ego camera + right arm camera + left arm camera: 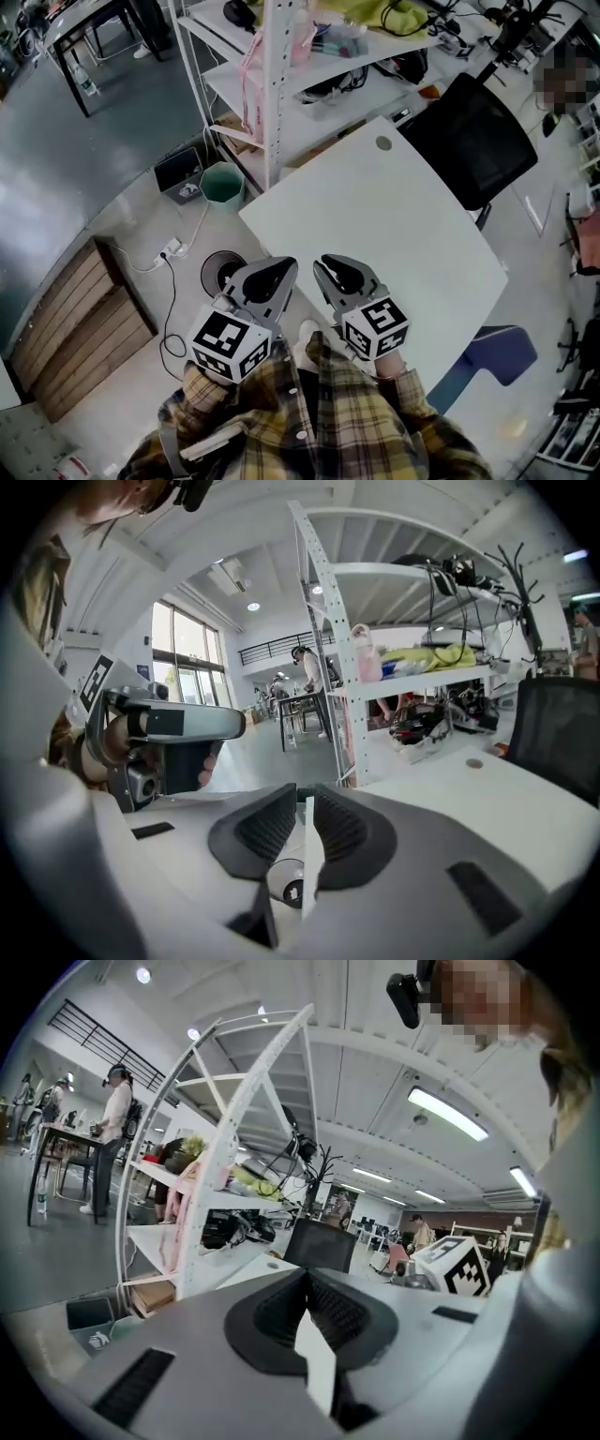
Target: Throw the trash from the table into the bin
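Trash shows nowhere on the bare white table (pixel 394 225), so the left gripper (pixel 277 272), pressed together, and the right gripper (pixel 328 270), barely parted and empty, should probably recheck the tabletop before leaving the black floor bin (pixel 214 272) beside it.

My white desk (pixel 375 234) has a small round cap (pixel 382 143) near its far corner. On the floor (pixel 94 159) left of the desk stand a green bin (pixel 222 183), a round black bin (pixel 221 272), a power strip (pixel 170 249) and a wooden pallet (pixel 80 328).
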A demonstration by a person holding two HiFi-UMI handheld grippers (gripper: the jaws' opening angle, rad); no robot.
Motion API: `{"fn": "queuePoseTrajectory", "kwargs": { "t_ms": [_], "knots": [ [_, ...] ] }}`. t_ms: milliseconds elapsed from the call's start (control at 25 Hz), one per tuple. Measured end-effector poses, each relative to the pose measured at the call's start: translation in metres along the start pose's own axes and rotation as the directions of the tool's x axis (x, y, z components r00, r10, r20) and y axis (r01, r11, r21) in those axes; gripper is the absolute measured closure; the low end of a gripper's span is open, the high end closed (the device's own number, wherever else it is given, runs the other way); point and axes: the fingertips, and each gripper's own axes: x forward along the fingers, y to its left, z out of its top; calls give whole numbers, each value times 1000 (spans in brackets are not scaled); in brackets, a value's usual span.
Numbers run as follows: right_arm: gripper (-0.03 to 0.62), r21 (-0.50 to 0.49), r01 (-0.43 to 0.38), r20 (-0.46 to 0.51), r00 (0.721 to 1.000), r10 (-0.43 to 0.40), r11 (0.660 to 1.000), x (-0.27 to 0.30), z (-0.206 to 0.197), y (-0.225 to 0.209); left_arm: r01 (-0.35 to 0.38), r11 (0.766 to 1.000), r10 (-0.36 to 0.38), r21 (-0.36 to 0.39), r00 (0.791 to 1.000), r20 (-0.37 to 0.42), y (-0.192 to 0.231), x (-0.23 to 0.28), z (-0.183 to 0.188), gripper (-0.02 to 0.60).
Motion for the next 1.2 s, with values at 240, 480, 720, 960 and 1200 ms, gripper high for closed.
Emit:
{"fn": "queuePoseTrajectory", "kwargs": {
  "t_ms": [240,480,720,960,1200],
  "knots": [
    [582,-12,68,87,994,-67,998,-89,2,-45,88,996,-88,31,996,-4,-95,58,-5,574],
    [595,2,118,114,986,-118,993,-135,-5,-61,170,984,-166,58,984,-63,-147,77,-20,573],
    [595,11,157,145,977,-157,988,-149,5,-58,207,975,-203,82,977,-62,-159,77,-11,574],
    [595,30,182,157,970,-184,983,-156,9,-58,216,973,-211,82,975,-68,-159,76,-10,574],
    [595,42,198,149,968,-202,979,-155,9,-57,231,969,-226,85,972,-70,-156,76,-7,574]
  ]
}}
